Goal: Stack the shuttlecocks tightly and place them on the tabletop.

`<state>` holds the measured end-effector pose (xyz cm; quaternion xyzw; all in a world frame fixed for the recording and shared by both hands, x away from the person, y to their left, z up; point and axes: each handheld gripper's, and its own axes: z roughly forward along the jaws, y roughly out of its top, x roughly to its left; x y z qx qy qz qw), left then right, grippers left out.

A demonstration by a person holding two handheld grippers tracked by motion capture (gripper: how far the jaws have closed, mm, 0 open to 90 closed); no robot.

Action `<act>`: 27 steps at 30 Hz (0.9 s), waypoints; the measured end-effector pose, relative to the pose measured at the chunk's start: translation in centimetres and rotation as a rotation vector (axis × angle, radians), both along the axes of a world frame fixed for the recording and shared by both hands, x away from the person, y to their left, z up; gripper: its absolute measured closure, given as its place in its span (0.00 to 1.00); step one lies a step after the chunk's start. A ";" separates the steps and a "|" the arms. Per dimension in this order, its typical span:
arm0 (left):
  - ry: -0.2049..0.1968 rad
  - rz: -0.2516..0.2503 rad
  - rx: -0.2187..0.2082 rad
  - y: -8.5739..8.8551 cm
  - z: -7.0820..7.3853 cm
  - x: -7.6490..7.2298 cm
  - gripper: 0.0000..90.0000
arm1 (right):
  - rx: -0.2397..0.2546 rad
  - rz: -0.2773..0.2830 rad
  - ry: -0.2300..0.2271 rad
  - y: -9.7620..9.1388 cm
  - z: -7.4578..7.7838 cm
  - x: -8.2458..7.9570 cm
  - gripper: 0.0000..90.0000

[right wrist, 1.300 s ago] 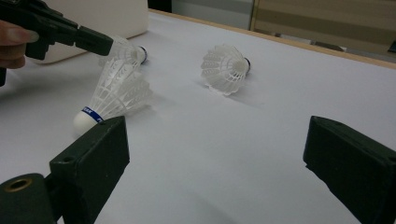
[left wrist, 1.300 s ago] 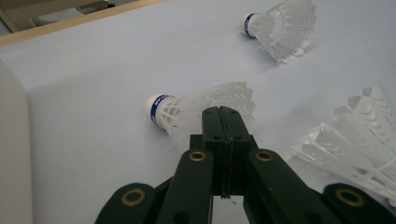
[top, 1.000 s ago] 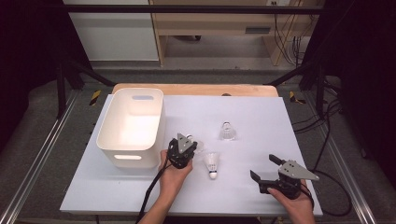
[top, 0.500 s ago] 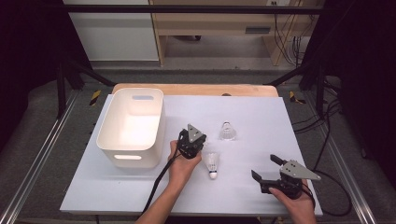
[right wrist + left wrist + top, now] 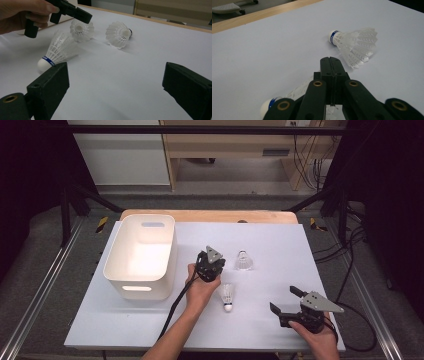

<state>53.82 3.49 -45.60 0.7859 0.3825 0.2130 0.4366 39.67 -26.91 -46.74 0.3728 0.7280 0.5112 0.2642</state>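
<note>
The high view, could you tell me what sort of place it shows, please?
Probably a lab recording bench, not a home. A white board lies on a wooden table framed by metal rails, with cables trailing at the side, dark surrounds, and shuttlecocks beside a white bin.

White shuttlecocks (image 5: pixel 228 295) on table

The left black plastic two-jaw claw (image 5: pixel 212 261) carries a grey three-cornered plate and trails a thick black cable. The right black plastic claw (image 5: pixel 284 302) bears the same grey plate; brass-ringed screw holes dot the jaw links. Both forearms are bare, without sleeves.
</note>
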 end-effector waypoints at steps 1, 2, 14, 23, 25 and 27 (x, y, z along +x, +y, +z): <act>0.013 0.003 -0.014 0.0 0.0 0.2 1.00 | 0.001 -0.001 0.000 0.0 0.0 0.0 0.08; 0.016 0.004 -0.019 0.0 0.0 0.3 1.00 | 0.001 -0.002 0.001 -0.1 0.0 0.0 0.08; 0.025 -0.021 -0.067 -0.1 0.7 0.0 1.00 | 0.003 -0.002 0.002 -0.1 0.0 0.0 0.08; -0.035 -0.048 -0.111 1.0 3.0 -2.6 1.00 | -0.007 -0.003 0.003 0.0 0.0 0.0 0.08; -0.047 -0.050 -0.121 1.6 3.2 -3.4 1.00 | -0.007 -0.003 0.006 0.0 0.0 0.0 0.08; -0.055 -0.050 -0.119 1.9 3.2 -3.7 1.00 | -0.006 -0.004 0.008 0.1 0.0 0.0 0.08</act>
